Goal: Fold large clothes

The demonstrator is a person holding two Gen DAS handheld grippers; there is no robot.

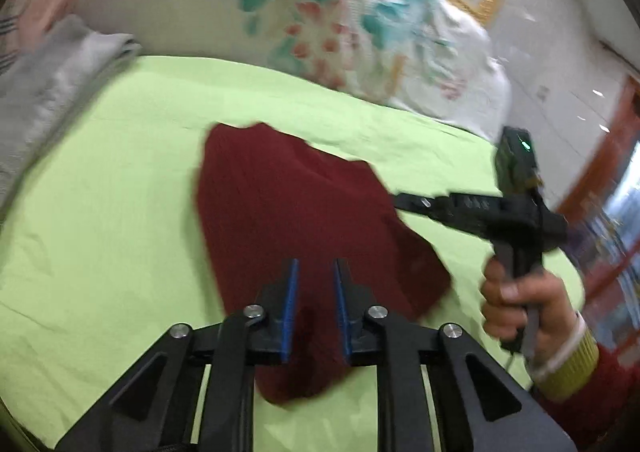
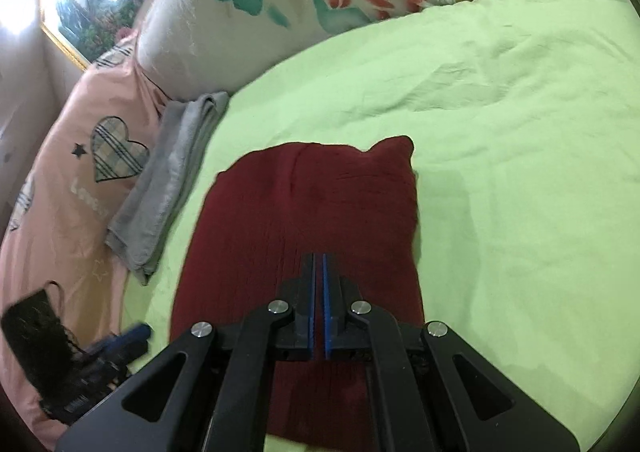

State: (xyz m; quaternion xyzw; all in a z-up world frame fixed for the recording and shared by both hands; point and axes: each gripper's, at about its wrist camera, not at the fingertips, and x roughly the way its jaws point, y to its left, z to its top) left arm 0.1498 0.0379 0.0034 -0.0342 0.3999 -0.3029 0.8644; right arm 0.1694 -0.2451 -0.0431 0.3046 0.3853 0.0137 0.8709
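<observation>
Both views are smeared by motion blur. The dark red garment (image 1: 304,236) passes under the left gripper (image 1: 316,292), so its near edge is hidden there; in the right wrist view the right gripper's (image 2: 319,292) frame covers the garment's near end. Left of the garment, the folded grey cloth (image 1: 52,91) runs out of the left wrist picture. Right of the garment, the hand's (image 1: 516,304) sleeve is cut off by the picture's edge. The black thing (image 2: 36,332) left of the garment is too blurred to identify.
</observation>
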